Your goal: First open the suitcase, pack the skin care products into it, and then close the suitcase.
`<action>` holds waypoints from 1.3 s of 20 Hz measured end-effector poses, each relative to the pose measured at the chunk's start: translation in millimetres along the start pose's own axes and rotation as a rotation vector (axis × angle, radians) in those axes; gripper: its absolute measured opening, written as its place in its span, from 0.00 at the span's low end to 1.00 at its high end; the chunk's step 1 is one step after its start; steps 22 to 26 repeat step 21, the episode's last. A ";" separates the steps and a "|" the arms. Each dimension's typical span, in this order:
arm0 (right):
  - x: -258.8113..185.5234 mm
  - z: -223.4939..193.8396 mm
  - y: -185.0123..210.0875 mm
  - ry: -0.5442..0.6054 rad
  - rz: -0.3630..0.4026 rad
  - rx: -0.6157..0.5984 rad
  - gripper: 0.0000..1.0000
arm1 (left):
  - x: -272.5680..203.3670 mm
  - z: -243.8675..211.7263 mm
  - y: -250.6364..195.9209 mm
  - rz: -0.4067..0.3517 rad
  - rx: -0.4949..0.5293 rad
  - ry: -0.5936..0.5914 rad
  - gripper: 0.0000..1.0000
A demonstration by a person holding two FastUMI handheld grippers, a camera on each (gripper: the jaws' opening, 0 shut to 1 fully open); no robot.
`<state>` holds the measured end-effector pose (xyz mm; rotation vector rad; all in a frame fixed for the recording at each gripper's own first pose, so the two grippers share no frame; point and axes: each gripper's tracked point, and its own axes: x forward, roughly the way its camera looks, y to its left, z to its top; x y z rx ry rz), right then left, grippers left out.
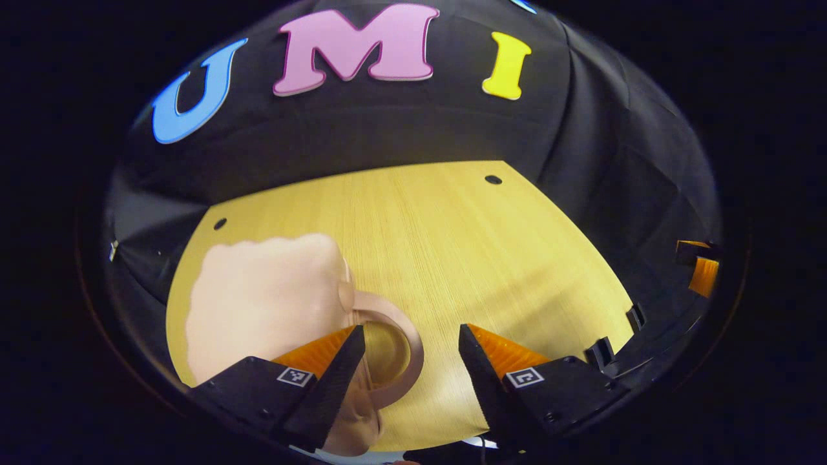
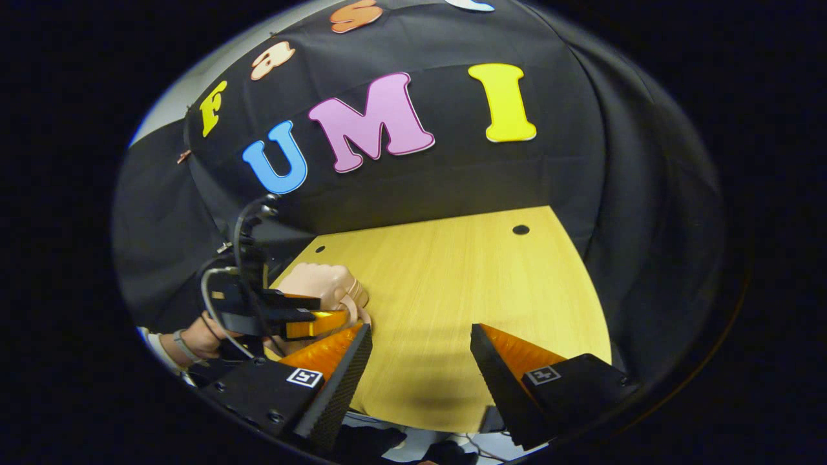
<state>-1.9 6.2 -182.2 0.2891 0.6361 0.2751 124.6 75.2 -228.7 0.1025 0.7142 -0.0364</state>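
Left gripper [image 1: 411,352]: jaws spread wide, nothing between them, ribbed pads facing in. Just ahead of its left finger sits the pale pink, smooth-shelled suitcase [image 1: 265,300] with a scalloped top edge and a rounded loop handle [image 1: 394,349] (the handle curves into the gap beside that finger, contact unclear). It rests on the left part of the light wood-grain tabletop [image 1: 465,258].

Right gripper [image 2: 420,361]: jaws also spread, over bare wood. Its view shows the suitcase at the table's left edge, with the left gripper and a hand [image 2: 197,339] right beside it.

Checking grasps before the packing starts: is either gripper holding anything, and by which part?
Nothing held: left gripper open beside the pink suitcase's handle; right gripper open over the table.
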 end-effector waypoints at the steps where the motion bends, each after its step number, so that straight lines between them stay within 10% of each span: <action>1: -2.4 11.3 5.2 -0.034 -0.015 -0.018 0.97 | -21.4 23.8 -1.6 0.001 0.024 -0.076 0.93; 12: -67.5 161.4 96.7 -0.500 -0.136 -0.153 0.97 | -205.4 149.6 17.5 0.044 -0.065 -0.555 0.91; 26: -87.7 166.4 89.5 -0.543 -0.216 -0.162 0.87 | -228.4 163.9 23.8 0.043 -0.075 -0.647 0.94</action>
